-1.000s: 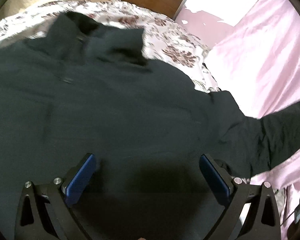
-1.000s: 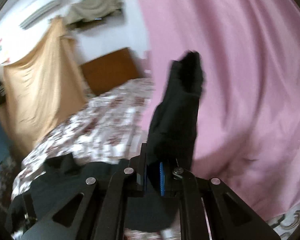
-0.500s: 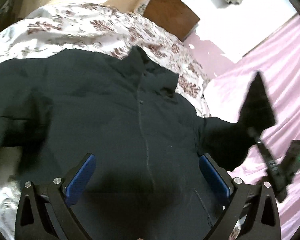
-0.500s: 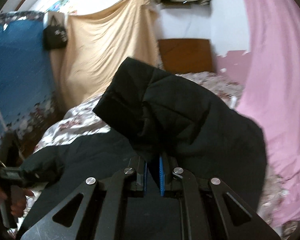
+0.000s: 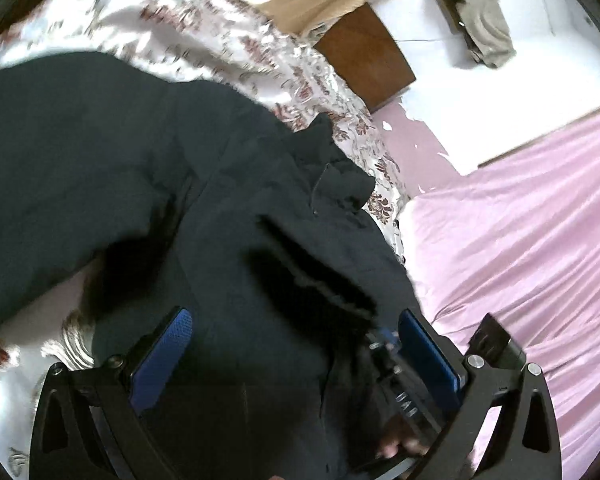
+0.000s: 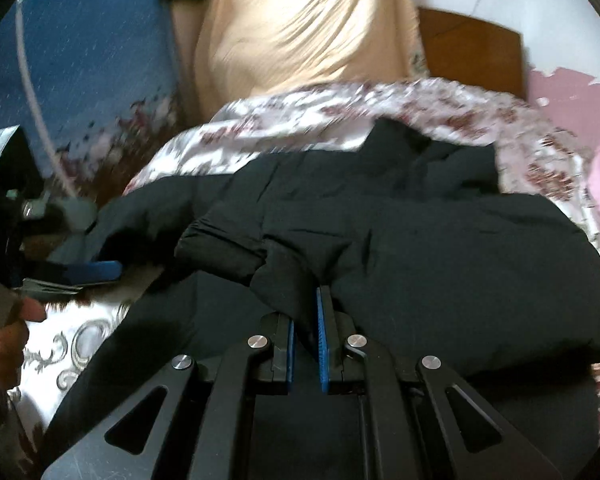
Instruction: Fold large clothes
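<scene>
Black jacket (image 6: pixel 440 248) lies spread on the floral bedsheet (image 6: pixel 300 120), collar end toward the wooden headboard (image 6: pixel 472 56), body covering most of the bed's near half. Right gripper (image 6: pixel 306 344) is clamped on the jacket: blue pads nearly together with a pinch of black fabric between them, and the sleeve cuff (image 6: pixel 216 244) is draped over the jacket's front, just ahead and left of the fingertips. In the right wrist view the folded-over sleeve sits as a raised ridge on top of the torso panel, running from the pinch point out to the right. Left gripper (image 5: pixel 296 360) has jaws wide apart, nothing between the pads; it hangs over the jacket (image 5: pixel 180 160) hem area, tilted down at the cloth. Can't tell if its fingertips touch the fabric. Same gripper shows at the left edge of the right wrist view (image 6: pixel 80 272), one blue pad visible, with the person's hand (image 6: pixel 4 344) on the handle below it. From the left wrist view the right gripper (image 5: pixel 384 340) sits just inside the left one's right finger, partly hidden, black cloth bunched ahead of it. Pink sheet (image 5: pixel 520 240) hangs along the bed's right side, beige curtain (image 6: pixel 300 20) behind the bed, blue cloth (image 6: pixel 80 60) at far left. Both views are motion-blurred, so edge detail on the bedsheet is soft.
</scene>
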`<action>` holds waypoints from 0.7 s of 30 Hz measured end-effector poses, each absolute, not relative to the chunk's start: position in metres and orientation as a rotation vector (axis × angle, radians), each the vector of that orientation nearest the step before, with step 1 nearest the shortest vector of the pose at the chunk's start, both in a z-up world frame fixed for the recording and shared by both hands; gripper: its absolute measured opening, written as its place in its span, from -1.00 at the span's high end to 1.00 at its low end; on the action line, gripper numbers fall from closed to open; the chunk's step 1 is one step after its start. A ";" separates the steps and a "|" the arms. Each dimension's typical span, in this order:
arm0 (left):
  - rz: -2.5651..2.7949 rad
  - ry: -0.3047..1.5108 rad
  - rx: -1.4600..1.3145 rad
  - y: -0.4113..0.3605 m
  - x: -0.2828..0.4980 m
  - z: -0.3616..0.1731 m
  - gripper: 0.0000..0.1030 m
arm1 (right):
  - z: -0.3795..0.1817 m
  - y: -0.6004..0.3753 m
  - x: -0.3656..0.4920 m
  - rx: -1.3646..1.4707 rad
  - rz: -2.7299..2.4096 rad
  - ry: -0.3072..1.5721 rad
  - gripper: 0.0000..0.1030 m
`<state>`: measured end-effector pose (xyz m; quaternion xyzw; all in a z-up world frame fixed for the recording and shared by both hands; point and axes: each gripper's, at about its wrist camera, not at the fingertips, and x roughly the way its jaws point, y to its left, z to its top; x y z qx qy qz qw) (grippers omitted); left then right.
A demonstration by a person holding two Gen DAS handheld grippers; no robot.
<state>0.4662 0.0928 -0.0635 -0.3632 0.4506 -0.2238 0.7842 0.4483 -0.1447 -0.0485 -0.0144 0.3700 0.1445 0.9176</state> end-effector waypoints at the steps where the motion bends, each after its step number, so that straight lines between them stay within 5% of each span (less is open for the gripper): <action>1: -0.485 0.980 -0.806 0.092 0.469 -0.070 -1.00 | -0.054 -0.138 0.447 -0.025 0.309 0.775 0.83; 7: -0.517 0.995 -0.920 0.082 0.482 -0.095 -1.00 | -0.070 -0.127 0.444 -0.042 0.318 0.803 0.83; 10: -0.508 1.023 -0.989 0.076 0.493 -0.107 -0.78 | -0.078 -0.125 0.444 -0.051 0.324 0.806 0.83; 14: -0.475 1.050 -1.028 0.062 0.504 -0.120 -0.16 | -0.084 -0.123 0.441 -0.078 0.326 0.811 0.82; 16: -0.458 1.048 -1.001 0.056 0.507 -0.121 0.28 | -0.086 -0.122 0.437 -0.089 0.328 0.815 0.82; 17: -0.442 1.045 -0.970 0.052 0.510 -0.119 0.70 | -0.084 -0.122 0.437 -0.096 0.328 0.820 0.80; 21: -0.392 0.959 -0.825 0.045 0.513 -0.099 0.84 | -0.070 -0.136 0.423 -0.135 0.366 0.827 0.59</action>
